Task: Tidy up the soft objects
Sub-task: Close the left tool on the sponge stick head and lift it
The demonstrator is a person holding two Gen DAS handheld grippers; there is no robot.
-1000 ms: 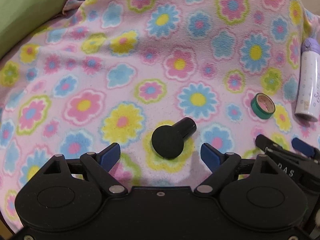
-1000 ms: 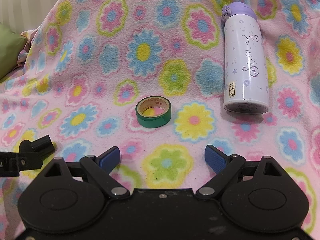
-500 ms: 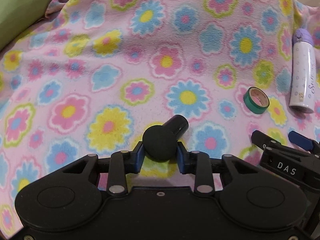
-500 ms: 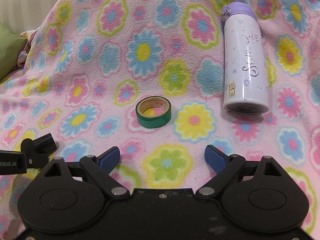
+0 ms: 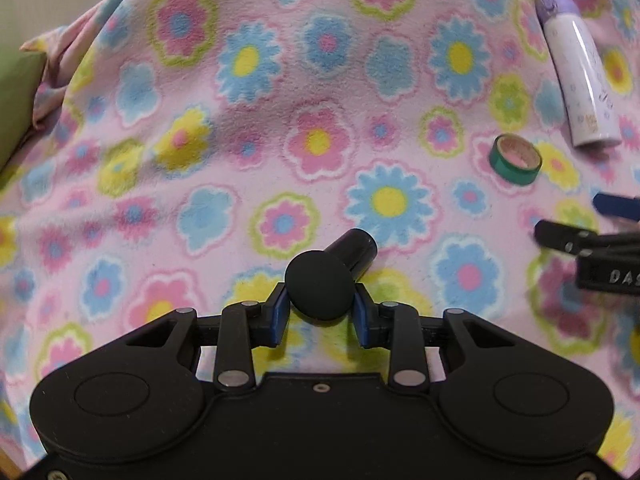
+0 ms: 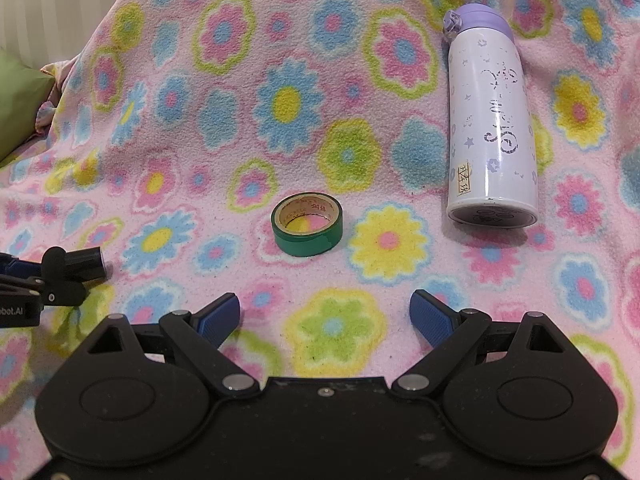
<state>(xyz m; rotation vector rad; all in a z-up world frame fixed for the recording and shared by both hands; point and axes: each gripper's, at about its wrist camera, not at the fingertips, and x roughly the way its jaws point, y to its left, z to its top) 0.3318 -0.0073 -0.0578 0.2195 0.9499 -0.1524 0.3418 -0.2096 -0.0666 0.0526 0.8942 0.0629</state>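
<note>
In the left wrist view, the left gripper is seen at the bottom of the frame, its two blue pads clamped on the round head of a black knob. The knob's short stem points away and to the right, over a flowered blanket. From this view it cannot be told whether the knob is touching the blanket or lifted off it. In the right wrist view the same knob is seen at the left edge, gripped by the left gripper, with its stem close above the fabric.

The right gripper is held low over the blanket with its jaws wide apart, and nothing is found between its blue pads. It is seen in the left wrist view as well, at the right edge.

Just beyond the right gripper, a roll of green tape is laid flat on the blanket, its hole facing up. Farther off and to the right, a white bottle with a purple cap is laid on its side, base toward the camera and cap away. The tape and bottle are set well apart. The tape and the bottle are also shown at the right of the left wrist view.

At the far left, a green cushion is partly covered by the blanket's edge.
</note>
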